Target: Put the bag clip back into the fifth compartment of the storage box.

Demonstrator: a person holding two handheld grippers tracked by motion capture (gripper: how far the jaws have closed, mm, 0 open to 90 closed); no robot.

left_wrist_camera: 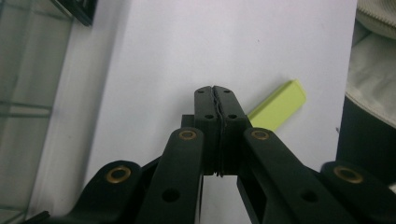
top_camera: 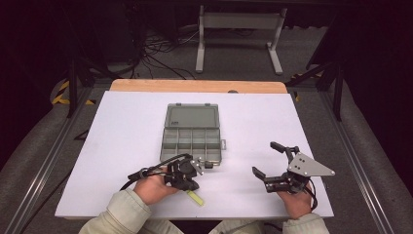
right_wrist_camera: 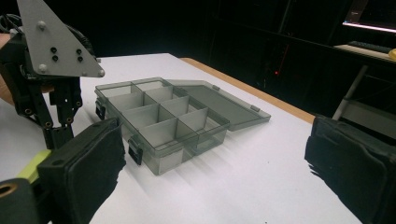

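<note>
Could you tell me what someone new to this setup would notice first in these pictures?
Probably the grey compartment box lying open at the middle of the white table, its lid folded flat away from the person and its compartments apparently empty. Next, the small yellow-green block near the table's front edge, with the left gripper shut just above it. The right gripper is wide open at the right.

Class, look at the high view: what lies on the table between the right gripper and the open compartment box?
Nothing: in the high view, bare white table separates the right gripper from the compartment box.
</note>
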